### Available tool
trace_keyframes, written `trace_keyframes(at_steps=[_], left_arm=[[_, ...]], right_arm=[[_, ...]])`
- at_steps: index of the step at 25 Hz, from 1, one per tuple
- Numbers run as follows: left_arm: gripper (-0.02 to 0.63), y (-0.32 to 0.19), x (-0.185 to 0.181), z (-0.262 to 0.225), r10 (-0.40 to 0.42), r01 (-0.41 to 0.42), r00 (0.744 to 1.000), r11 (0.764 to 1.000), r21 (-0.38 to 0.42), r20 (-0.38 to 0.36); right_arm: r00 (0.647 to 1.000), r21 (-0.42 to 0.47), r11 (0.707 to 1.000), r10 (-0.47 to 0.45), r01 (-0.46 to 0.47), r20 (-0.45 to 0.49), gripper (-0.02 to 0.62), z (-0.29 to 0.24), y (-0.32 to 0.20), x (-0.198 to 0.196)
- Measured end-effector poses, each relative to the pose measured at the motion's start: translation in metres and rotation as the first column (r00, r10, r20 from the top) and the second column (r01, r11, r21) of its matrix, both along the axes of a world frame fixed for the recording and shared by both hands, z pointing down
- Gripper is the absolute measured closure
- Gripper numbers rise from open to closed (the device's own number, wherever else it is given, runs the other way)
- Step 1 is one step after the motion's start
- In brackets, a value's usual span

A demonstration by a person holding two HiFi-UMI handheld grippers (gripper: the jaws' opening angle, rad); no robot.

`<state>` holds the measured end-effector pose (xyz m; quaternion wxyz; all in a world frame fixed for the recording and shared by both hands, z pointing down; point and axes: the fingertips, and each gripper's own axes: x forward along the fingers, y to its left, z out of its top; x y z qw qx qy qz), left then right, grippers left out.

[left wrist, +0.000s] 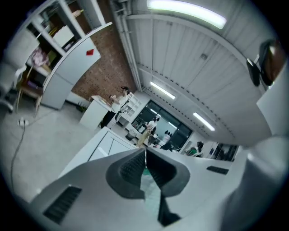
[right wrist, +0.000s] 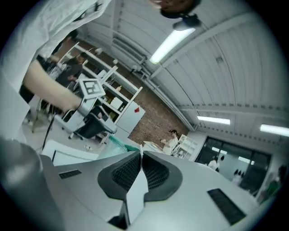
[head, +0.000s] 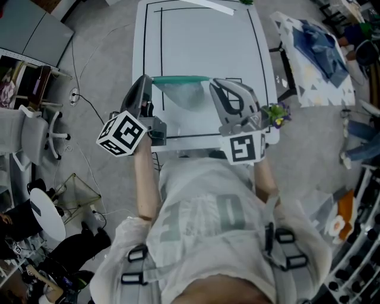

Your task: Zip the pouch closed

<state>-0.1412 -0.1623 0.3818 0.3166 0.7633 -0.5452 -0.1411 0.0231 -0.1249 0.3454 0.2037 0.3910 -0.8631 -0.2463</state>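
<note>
Mid-frame above the table point(head: 202, 35), my left gripper point(head: 148, 82) and right gripper point(head: 214, 84) each clamp one pouch point(head: 181, 92) end, apparently stretching it taut for zipping.

A lab-style workroom is indicated: a white worktable point(head: 202, 53) at twelve o'clock, open shelving point(left wrist: 54, 27) at ten o'clock, a brick wall point(left wrist: 108, 67), ceiling strip lights point(left wrist: 185, 11) and people point(left wrist: 123, 97) at benches.
</note>
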Motion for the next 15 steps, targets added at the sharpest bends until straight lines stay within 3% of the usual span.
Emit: trace_keyframes(at_steps=[2,4,6,9,11,12,15], left_arm=[[0.597,0.001,-0.002,-0.003,-0.038,0.033,0.981,0.999,0.028,0.189],[0.595,0.001,-0.003,-0.011,-0.074,0.053,0.931,0.996,0.069,0.357],[0.592,0.001,-0.001,-0.021,-0.096,0.050,0.881,0.993,0.111,0.462],[0.547,0.002,0.005,-0.031,-0.108,0.032,0.851,0.988,0.154,0.514],[0.541,0.004,0.008,-0.036,-0.117,0.024,0.840,0.983,0.180,0.530],[0.541,0.006,0.010,-0.039,-0.124,0.021,0.833,0.981,0.194,0.539],[0.541,0.007,0.013,-0.046,-0.131,0.004,0.829,0.973,0.229,0.543]], right_arm=[[0.987,-0.123,0.992,0.009,0.011,0.160,0.577,0.006,-0.004,0.000],[0.949,-0.244,0.970,0.063,0.015,0.310,0.577,0.020,-0.011,0.002],[0.902,-0.369,0.930,0.157,0.003,0.403,0.575,0.048,-0.022,0.009],[0.804,-0.554,0.832,0.334,-0.007,0.492,0.577,0.102,-0.043,0.029],[0.750,-0.634,0.772,0.444,-0.042,0.490,0.575,0.131,-0.055,0.045],[0.746,-0.651,0.755,0.481,-0.084,0.460,0.575,0.143,-0.060,0.053],[0.782,-0.629,0.734,0.541,-0.257,0.311,0.575,0.168,-0.069,0.075]])
